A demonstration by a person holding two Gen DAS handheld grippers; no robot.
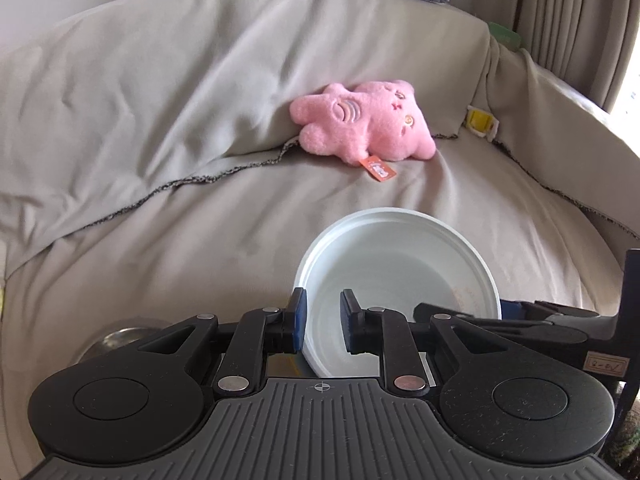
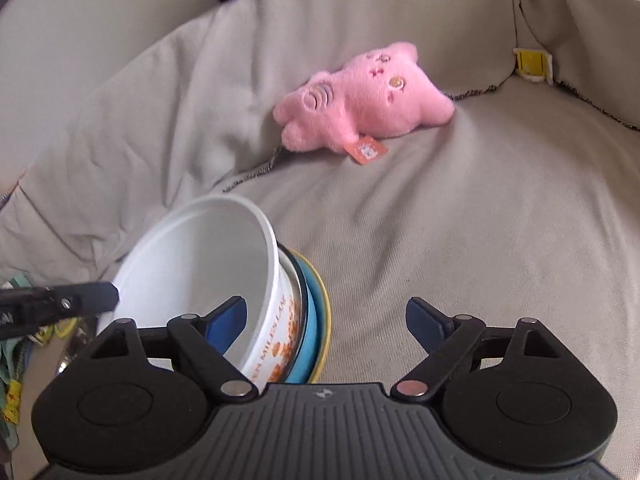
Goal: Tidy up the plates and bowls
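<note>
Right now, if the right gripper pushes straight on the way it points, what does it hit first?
Likely the bare sofa cover: the right gripper stands open with nothing between its fingers. The white bowl sits just left of that line, though depth is unclear.

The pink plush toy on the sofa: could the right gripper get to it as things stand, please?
Probably yes. The right gripper is open and empty, with only bare sofa cover between it and the plush toy; the white bowl sits off to its left.

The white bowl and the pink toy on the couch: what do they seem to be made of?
White bowl: probably thin plastic or coated paper, smooth and matte, with a thin rolled rim and orange print outside. Pink toy: soft plush fabric, fuzzy pile, stitched face and an orange tag.
</note>
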